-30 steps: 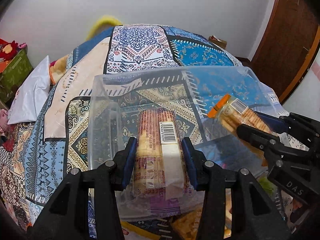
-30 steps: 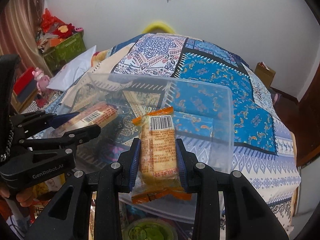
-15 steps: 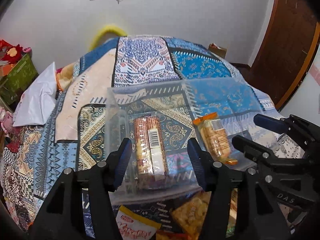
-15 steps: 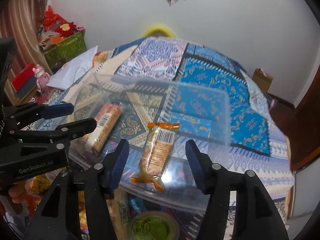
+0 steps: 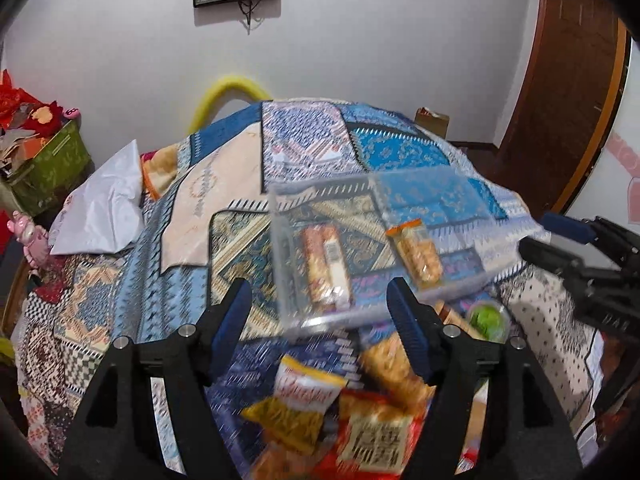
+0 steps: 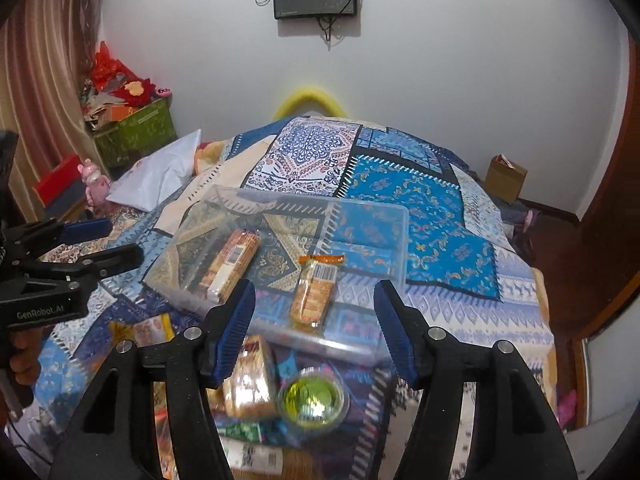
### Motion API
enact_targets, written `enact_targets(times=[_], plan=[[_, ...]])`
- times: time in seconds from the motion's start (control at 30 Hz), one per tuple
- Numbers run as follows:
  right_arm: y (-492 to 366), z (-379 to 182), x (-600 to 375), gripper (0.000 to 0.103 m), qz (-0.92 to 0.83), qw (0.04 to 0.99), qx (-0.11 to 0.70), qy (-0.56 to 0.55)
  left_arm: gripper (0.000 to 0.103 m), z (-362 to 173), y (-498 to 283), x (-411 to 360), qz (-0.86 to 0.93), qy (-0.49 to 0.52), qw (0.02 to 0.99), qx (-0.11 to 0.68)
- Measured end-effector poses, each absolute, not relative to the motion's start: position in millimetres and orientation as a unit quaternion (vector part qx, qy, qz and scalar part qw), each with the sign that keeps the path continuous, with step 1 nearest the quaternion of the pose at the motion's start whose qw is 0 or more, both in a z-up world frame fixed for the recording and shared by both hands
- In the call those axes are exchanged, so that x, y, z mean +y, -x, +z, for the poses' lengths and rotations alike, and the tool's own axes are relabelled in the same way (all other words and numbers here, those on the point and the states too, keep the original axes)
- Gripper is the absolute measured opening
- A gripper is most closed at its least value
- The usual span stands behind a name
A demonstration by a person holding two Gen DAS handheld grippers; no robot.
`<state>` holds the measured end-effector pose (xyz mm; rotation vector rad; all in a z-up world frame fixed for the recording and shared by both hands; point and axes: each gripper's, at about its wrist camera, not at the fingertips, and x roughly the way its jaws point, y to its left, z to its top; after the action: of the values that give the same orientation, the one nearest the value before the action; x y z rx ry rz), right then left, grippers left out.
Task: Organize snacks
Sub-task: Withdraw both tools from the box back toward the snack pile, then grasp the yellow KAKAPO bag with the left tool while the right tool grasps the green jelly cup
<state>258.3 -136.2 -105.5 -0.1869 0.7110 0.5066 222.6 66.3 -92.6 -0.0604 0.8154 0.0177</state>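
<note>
Patchwork bedspread [image 6: 420, 200], blue and cream, covers the bed to its right edge. Clear plastic tub [image 6: 376, 216], rectangular, thin-walled, lies on it, holding two biscuit packs: long one [image 6: 232, 262] left, orange-ended one [image 6: 314, 290] right, well apart. Loose snack bags [image 5: 340, 412] and green-lidded cup [image 6: 314, 400] crowd its near side. Left tool [image 5: 320, 316] and right tool [image 6: 314, 320]: both spread wide, empty.

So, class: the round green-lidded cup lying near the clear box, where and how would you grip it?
Grip the green-lidded cup across its round rim, coming straight down from above. Its lid faces up and snack packets crowd its left side, so a side approach looks blocked. The open right gripper hovers nearly over it.
</note>
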Motion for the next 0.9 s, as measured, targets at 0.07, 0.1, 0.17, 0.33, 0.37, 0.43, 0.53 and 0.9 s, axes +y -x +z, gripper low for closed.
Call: enact_targets(times=[0.07,0.1,0.17,0.33,0.37,0.43,0.53,0.9], plan=[[-250.2,-108.3,-139.6,0.059,0.241,0.903,0.344,0.093,0.070,-99.3,-214.9,71.9,0.013,0.030,0.914,0.405],[-247.4,-109.8,-140.9,0.059,0.240,0.902,0.346,0.094,0.070,-104.0,-210.5,75.1,0.015,0.031,0.911,0.411],[-242.7,-115.1,-143.6,0.059,0.239,0.900,0.353,0.092,0.070,-113.4,-203.5,79.2,0.020,0.032,0.906,0.422],[-235.6,-129.3,-151.0,0.059,0.235,0.894,0.370,0.092,0.070,-143.2,-190.7,88.9,0.025,0.036,0.889,0.455],[-234.8,-133.8,-152.2,0.059,0.234,0.893,0.374,0.093,0.070,-147.4,-187.5,89.4,0.025,0.036,0.887,0.460],[-232.1,-141.9,-155.2,0.059,0.231,0.890,0.382,0.097,0.070,-158.5,-183.5,90.6,0.024,0.035,0.881,0.471],[-231.9,-156.9,-160.1,0.059,0.228,0.883,0.398,0.098,0.070,-174.8,-181.3,92.9,0.019,0.037,0.872,0.489],[-244.0,-189.2,-162.8,0.059,0.234,0.863,0.439,0.089,0.070,-209.2,-199.2,89.5,-0.005,0.050,0.850,0.524]])
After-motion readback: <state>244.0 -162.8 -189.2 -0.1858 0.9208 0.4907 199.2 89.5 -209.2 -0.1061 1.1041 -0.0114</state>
